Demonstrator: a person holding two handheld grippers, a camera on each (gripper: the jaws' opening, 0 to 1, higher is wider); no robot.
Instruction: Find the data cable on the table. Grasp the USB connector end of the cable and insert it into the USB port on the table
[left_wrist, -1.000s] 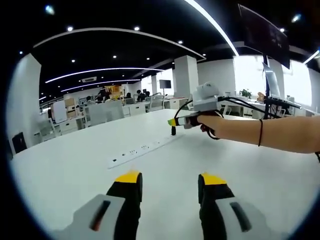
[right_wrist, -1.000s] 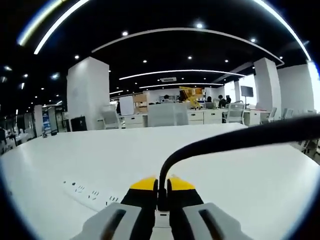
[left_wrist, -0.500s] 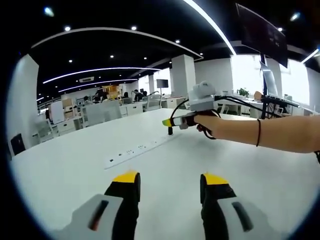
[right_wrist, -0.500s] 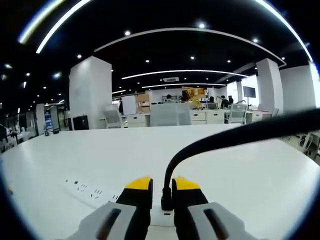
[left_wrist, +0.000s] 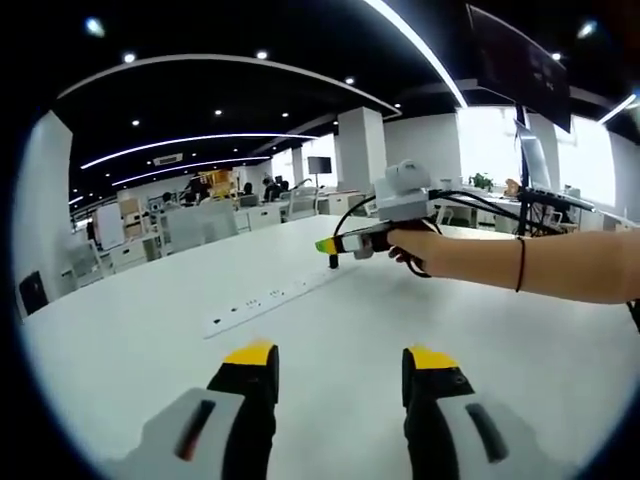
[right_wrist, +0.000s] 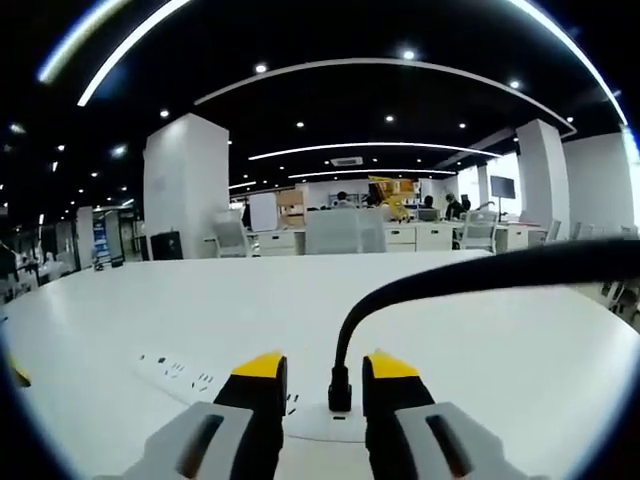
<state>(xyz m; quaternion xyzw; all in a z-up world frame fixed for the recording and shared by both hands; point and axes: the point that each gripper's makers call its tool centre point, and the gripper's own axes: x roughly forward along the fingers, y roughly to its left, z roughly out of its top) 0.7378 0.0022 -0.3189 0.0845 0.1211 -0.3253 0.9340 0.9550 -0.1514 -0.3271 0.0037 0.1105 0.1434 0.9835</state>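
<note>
A black data cable (right_wrist: 450, 283) arcs in from the right and drops to its connector (right_wrist: 340, 385), which stands upright in the end of a white power strip (right_wrist: 175, 370) on the white table (right_wrist: 520, 380). My right gripper (right_wrist: 324, 366) is open, one yellow-tipped jaw on each side of the connector with a gap to it. In the left gripper view a hand holds the right gripper (left_wrist: 330, 246) over the far end of the power strip (left_wrist: 262, 300), the cable (left_wrist: 470, 200) trailing behind it. My left gripper (left_wrist: 340, 358) hangs open and empty above the table's near part.
The person's bare forearm (left_wrist: 540, 265) reaches across the right of the left gripper view. A dark monitor (left_wrist: 520, 70) on a stand rises at the far right edge of the table. Office chairs (right_wrist: 340, 228), desks and white pillars stand beyond the table.
My right gripper's jaws have spread apart, letting go of the cable connector, which stays standing on the power strip. The left gripper has stayed open and nearly still.
</note>
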